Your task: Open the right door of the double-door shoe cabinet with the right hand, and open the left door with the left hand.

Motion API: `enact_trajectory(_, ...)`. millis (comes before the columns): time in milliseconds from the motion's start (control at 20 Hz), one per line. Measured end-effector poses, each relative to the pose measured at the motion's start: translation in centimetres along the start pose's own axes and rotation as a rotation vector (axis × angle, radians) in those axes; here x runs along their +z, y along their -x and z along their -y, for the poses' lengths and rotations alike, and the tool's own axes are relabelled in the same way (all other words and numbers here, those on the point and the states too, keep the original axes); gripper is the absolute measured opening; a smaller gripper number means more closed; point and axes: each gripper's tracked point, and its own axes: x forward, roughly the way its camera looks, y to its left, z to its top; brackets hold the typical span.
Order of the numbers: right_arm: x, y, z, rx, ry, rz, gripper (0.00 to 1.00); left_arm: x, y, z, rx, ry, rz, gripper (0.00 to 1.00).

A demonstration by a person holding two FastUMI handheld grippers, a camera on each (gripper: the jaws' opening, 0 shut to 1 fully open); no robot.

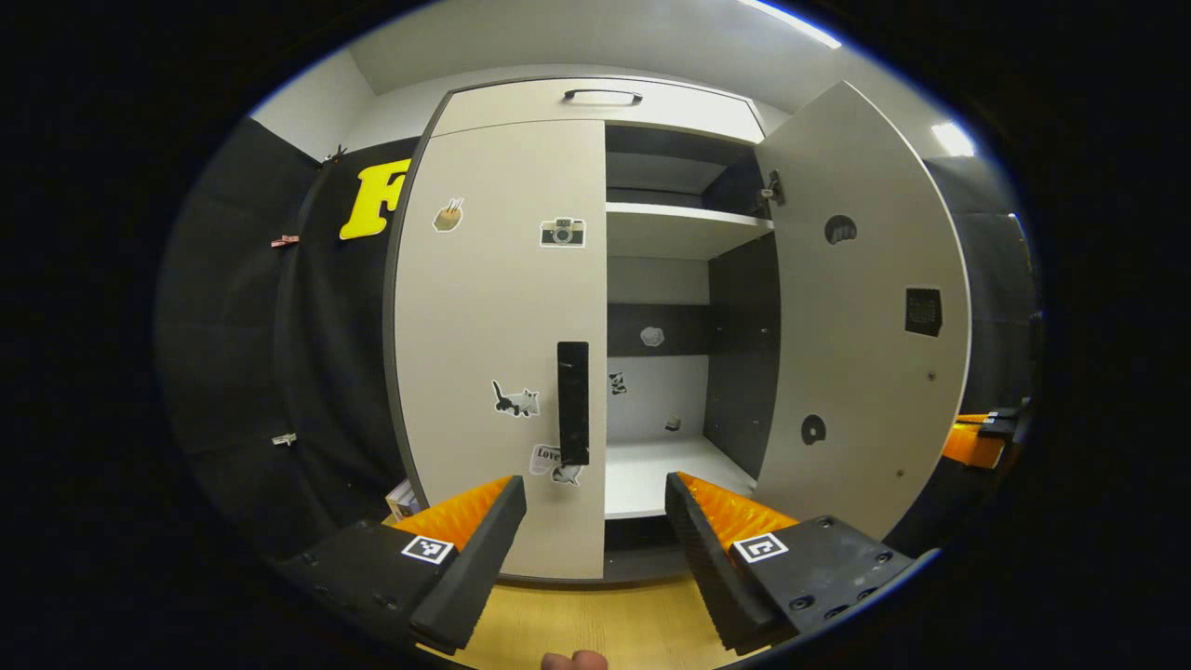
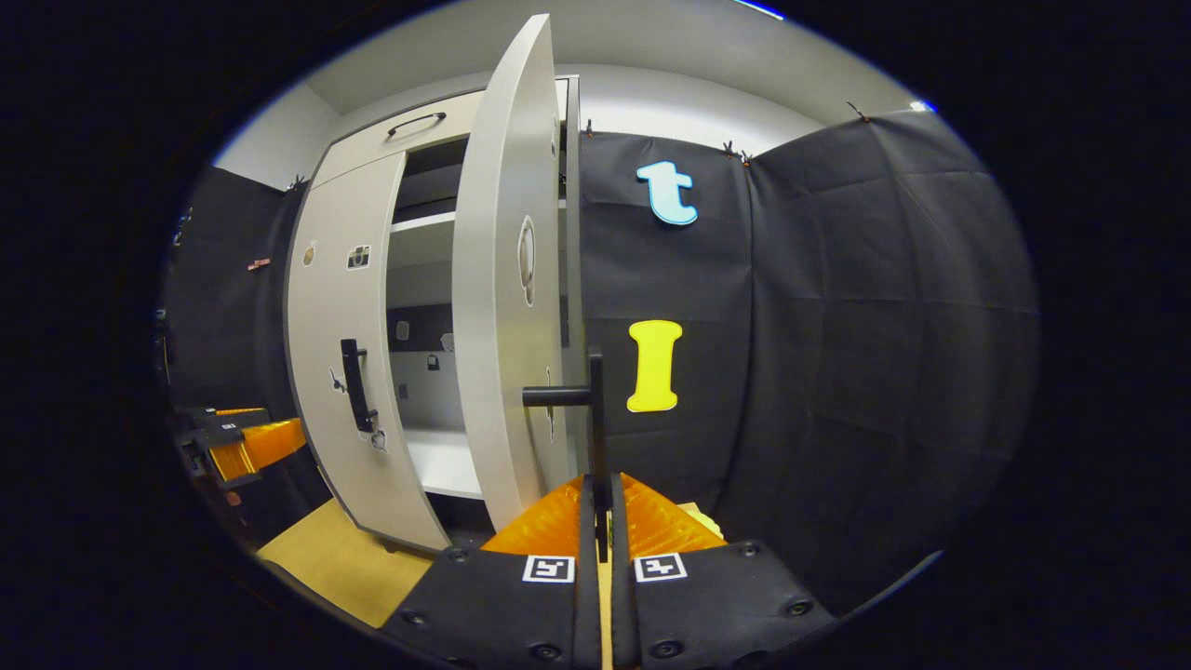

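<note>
Shoe cabinet first: it's the tall pale-grey double-door laminate cabinet standing against the black cloth wall on a light wooden floor.

Working left to right in the left gripper view, the flat grey left door with the little stickers is shut, and its black vertical bar handle sits right at the inner edge. Your left gripper hangs in front with its fingers spread wide, nothing between them, lined up roughly with that handle but not touching it.

Further right, the matching grey right door is swung well out, showing the white shelves inside. In the right gripper view your right gripper has its fingers pressed together on the black bar handle of the right door, pinching the lower end.

So I'd say the right side is basically done and the left door is the step now. My advice: bring the spread fingers straight in so the bar sits between them, about mid-height, then close firmly. Pull in an arc around the left hinge, not straight back, or the pads may slide off. Keep the right door held so it doesn't drift.
</note>
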Motion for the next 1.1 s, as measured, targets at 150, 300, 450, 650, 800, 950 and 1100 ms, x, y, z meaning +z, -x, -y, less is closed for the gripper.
enact_trajectory(150, 0.0, 0.5, 0.3, -0.008, -0.015, -0.003, 0.15, 0.7, -1.8, -0.8, 0.023, 0.003, 0.007, 0.93)
enact_trajectory(300, 0.2, 1.3, 1.0, -0.013, -0.031, 0.008, 0.30, 1.5, -4.0, -1.4, 0.042, -0.002, 0.017, 0.93)
enact_trajectory(450, 0.1, 1.7, 2.4, -0.026, -0.041, 0.012, 0.69, 2.3, -6.4, -1.9, 0.057, 0.000, 0.035, 0.93)
enact_trajectory(650, -0.9, 2.5, 3.6, -0.027, -0.093, -0.017, 0.97, 2.5, -9.7, -1.6, 0.042, -0.014, 0.046, 0.93)
enact_trajectory(800, -1.3, 3.2, 4.6, -0.035, -0.073, -0.021, 0.96, 2.3, -11.8, -2.2, 0.066, -0.031, 0.044, 0.87)
enact_trajectory(950, -0.5, 3.5, 5.4, -0.033, -0.071, -0.005, 0.96, 2.1, -13.7, -2.1, 0.059, -0.037, 0.038, 0.74)
enact_trajectory(1100, 0.3, 3.7, 6.1, -0.034, -0.076, 0.011, 0.96, 2.4, -15.2, -2.8, 0.083, -0.052, 0.040, 0.60)
